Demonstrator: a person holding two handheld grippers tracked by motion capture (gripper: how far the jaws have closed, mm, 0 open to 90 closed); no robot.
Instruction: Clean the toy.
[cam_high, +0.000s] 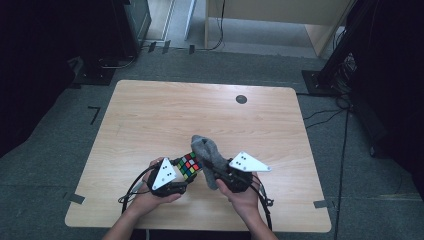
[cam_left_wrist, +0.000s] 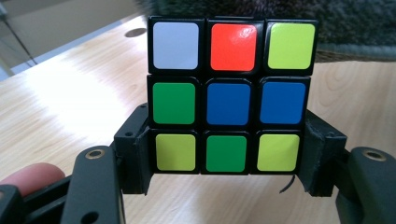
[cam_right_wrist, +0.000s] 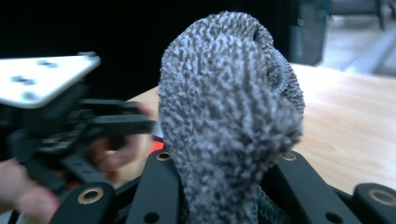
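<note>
A scrambled Rubik's cube (cam_high: 189, 164) is clamped between the jaws of my left gripper (cam_high: 183, 171), near the table's front edge. In the left gripper view the cube (cam_left_wrist: 229, 98) faces the camera, white, red and yellow squares on top, and the left gripper (cam_left_wrist: 229, 161) presses on its bottom row from both sides. Just right of it, my right gripper (cam_high: 213, 176) is shut on a fuzzy grey cloth (cam_high: 207, 149) that bunches up above the jaws. In the right gripper view the cloth (cam_right_wrist: 224, 107) rises out of the right gripper (cam_right_wrist: 224, 189). The cloth hangs close beside the cube.
The wooden table (cam_high: 150, 115) has a small dark round cap (cam_high: 241, 99) near its far edge. Dark equipment stands (cam_high: 345, 55) and cables lie on the carpet around it. Tape marks sit at the table's front corners.
</note>
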